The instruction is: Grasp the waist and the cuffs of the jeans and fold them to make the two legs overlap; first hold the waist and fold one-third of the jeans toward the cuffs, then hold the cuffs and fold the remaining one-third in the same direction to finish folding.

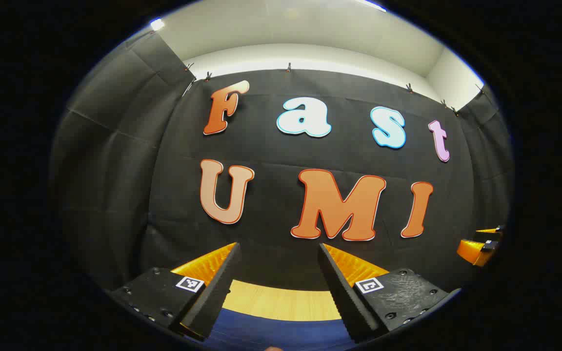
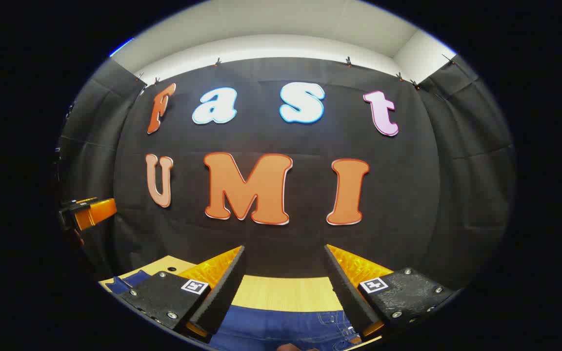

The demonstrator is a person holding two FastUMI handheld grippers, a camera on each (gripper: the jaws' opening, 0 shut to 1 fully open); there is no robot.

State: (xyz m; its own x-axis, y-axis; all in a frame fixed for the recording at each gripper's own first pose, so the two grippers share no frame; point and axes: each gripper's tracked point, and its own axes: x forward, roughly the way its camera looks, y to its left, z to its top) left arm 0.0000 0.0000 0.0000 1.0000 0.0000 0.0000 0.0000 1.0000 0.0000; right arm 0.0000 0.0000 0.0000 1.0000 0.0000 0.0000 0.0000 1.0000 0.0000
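In the left gripper view the left gripper (image 1: 278, 285) is pointing level at the booth's black cloth wall (image 1: 281, 146), its two fingers standing spread wide apart at the bottom with nothing between them. Beyond the gap, at six o'clock, the jeans (image 1: 281, 334) are lying as a blue band on the wooden table (image 1: 281, 302), below the fingertips and not touching them. At about four o'clock near the rim, the right gripper (image 1: 481, 246) is showing farther off, also aimed at the wall. In the right gripper view that gripper (image 2: 285, 285) is likewise holding its fingers spread with an empty gap. The jeans (image 2: 281, 329) are lying at six o'clock under it, with stitched seams and what looks like a pocket showing toward five o'clock, and a bit more denim at seven o'clock. The left gripper (image 2: 90, 212) is showing at nine o'clock.
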